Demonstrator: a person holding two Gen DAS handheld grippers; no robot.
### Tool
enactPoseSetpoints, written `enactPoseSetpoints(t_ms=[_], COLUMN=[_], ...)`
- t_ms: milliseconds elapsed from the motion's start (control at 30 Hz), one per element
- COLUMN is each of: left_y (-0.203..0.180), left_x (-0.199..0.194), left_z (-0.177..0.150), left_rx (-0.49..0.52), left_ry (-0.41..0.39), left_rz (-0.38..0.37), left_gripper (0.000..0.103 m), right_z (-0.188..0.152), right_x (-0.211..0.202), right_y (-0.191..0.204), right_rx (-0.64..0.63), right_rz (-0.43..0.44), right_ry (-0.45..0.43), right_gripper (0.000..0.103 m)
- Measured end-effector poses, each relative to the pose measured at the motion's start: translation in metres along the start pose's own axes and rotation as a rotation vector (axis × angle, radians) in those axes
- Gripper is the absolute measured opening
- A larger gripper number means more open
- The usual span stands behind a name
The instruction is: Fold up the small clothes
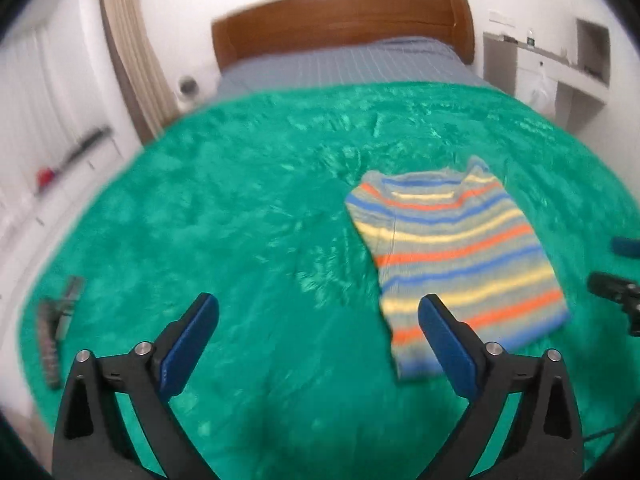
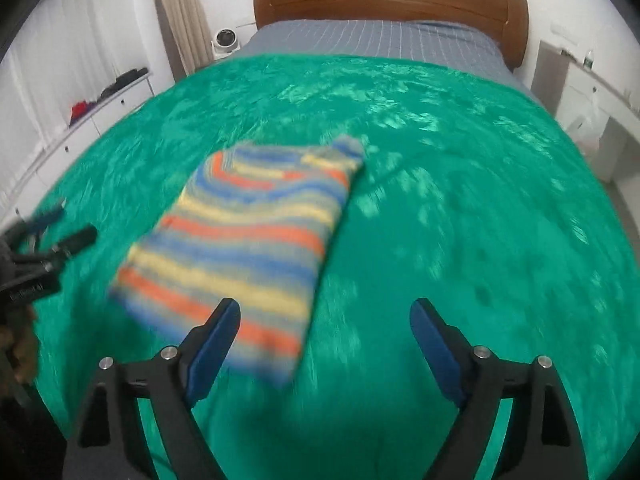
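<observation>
The striped sweater lies folded into a flat rectangle on the green blanket covering the bed, both the left claw and right claw spread wide and empty above it, which suggests this fold is complete.

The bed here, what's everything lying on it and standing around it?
striped top: one, blue, orange and yellow stripes, folded flat on the blanket
blanket: one, green, covering the bed
sheet: one, grey-blue, near the headboard
headboard: one, brown wood, far end
curtain: one, beige, left of the bed
left gripper: one, black, blue fingers apart, empty
right gripper: one, black, fingers apart, empty
</observation>
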State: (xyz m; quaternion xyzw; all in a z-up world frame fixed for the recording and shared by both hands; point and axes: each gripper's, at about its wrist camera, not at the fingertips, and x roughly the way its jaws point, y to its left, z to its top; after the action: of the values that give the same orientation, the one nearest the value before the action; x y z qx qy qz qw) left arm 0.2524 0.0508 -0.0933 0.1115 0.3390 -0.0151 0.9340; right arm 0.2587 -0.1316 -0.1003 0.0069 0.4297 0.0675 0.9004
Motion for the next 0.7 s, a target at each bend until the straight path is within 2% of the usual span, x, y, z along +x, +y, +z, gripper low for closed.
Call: enactPoseSetpoints(t_ms=[100,267,467,567,700], left_y=[-0.010,-0.020,-0.019,-0.018,-0.013], left_x=[-0.034,-0.087,-0.144,-0.161,-0.176], left_z=[-0.002,-0.003,-0.011,-0.017,-0.026], left_rx=[0.039,0.060,0.003,-0.026,-0.053], left_ry=[-0.042,-0.102,-0.136,-0.133,-0.082], left_rz=[0.016,0.014,0.032,0.024,0.018], left_gripper=[0.103,0.103,0.103,0.103,0.103], right_z=[-0.023,-0.035,-0.054,-0.065,-0.080], right_x=[-0.042,-0.104,-0.158,-0.176,-0.192], right_y=[0.007,0.020,0.037,0.043,0.051], right_rx=[0.008,0.025,0.004,0.001,-0.012], right_rz=[-0.038,-0.060,-0.086,-0.082,-0.097], right_ry=[-0.038,-0.090,-0.119,-0.121,-0.133], right_gripper=[0.094,0.098,0.102,0.102,0.102])
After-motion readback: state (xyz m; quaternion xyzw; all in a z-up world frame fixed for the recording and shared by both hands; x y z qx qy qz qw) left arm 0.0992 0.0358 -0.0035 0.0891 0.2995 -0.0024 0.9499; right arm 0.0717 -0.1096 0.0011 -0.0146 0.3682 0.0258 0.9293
